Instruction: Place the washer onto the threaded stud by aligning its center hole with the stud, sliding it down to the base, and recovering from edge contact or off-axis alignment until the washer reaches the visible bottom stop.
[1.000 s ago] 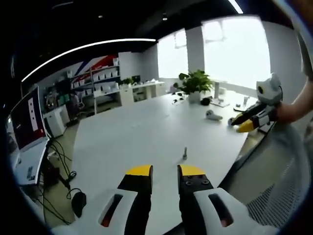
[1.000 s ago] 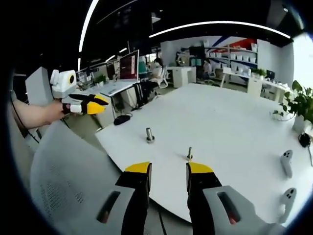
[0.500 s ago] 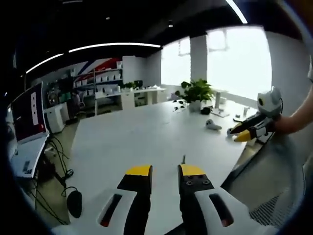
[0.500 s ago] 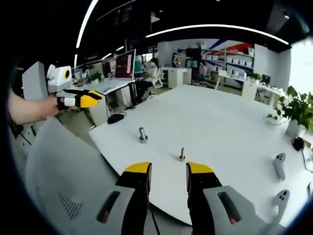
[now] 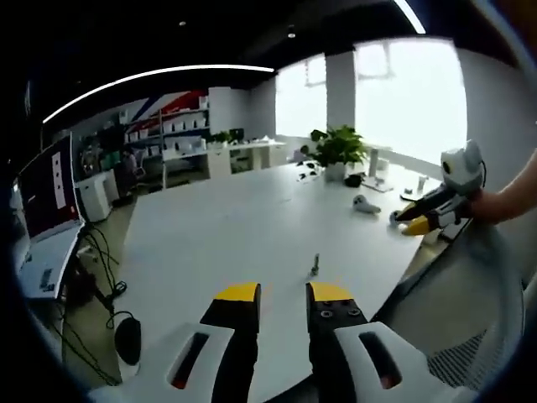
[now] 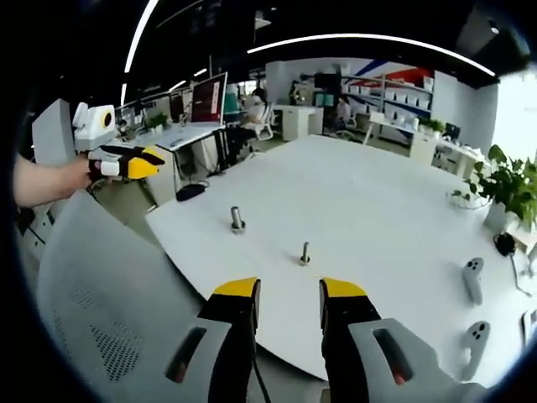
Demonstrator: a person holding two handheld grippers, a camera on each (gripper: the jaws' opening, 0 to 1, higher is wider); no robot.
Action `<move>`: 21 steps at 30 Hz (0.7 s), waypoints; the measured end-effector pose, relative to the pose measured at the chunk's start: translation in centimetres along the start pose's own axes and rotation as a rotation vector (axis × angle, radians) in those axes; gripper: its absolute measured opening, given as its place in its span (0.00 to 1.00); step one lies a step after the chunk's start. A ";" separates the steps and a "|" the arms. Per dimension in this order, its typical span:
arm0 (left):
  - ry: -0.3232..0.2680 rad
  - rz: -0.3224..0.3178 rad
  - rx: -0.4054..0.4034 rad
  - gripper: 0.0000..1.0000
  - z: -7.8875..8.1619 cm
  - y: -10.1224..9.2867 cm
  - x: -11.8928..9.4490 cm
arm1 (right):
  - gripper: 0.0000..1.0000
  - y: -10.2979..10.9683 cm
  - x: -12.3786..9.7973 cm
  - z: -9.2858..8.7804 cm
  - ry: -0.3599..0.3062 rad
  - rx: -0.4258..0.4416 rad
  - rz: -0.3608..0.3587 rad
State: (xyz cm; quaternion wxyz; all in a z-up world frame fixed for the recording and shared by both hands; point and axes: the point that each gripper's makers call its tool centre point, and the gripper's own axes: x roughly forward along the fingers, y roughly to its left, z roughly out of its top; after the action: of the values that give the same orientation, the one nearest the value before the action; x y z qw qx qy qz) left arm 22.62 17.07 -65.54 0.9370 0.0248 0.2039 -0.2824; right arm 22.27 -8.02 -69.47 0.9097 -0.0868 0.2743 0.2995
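A thin threaded stud [image 5: 315, 265] stands upright on the white table [image 5: 226, 227], just beyond my left gripper [image 5: 284, 294], which is open with nothing between its jaws. In the right gripper view the same stud [image 6: 304, 253] stands ahead of my right gripper [image 6: 289, 290], also open and holding nothing. A thicker metal post [image 6: 237, 220] with a round base stands to the stud's left. The left gripper [image 6: 138, 161] hangs off the table's left edge, held by a hand. The right gripper [image 5: 424, 217] hovers at the table's right edge. I cannot make out a washer.
White handheld controllers [image 6: 472, 279] lie on the table near a potted plant [image 5: 336, 147]. A grey mesh chair back [image 6: 109, 319] stands between me and the table edge. A monitor [image 5: 46, 197] and cables are at the left, shelves at the back.
Both views have shifted with the hands; the stud and post sit slightly further up and left in the right gripper view. Both grippers stay open and empty.
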 end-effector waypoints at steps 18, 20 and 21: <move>0.037 -0.028 0.024 0.22 -1.2 -0.9 0.1 | 0.31 0.0 0.1 -0.6 0.024 0.017 -0.005; 0.035 -0.032 0.042 0.22 -1.1 -1.1 0.1 | 0.31 -0.2 0.1 -0.6 0.017 0.018 -0.010; 0.035 -0.033 0.045 0.22 -1.1 -1.0 0.0 | 0.31 -0.1 0.1 -0.5 0.017 0.019 -0.011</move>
State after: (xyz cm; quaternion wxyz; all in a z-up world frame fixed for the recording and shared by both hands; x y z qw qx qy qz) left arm 21.66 16.36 -66.53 0.9278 0.0473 0.2141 -0.3018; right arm 22.13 -8.24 -69.95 0.9097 -0.0823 0.2845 0.2910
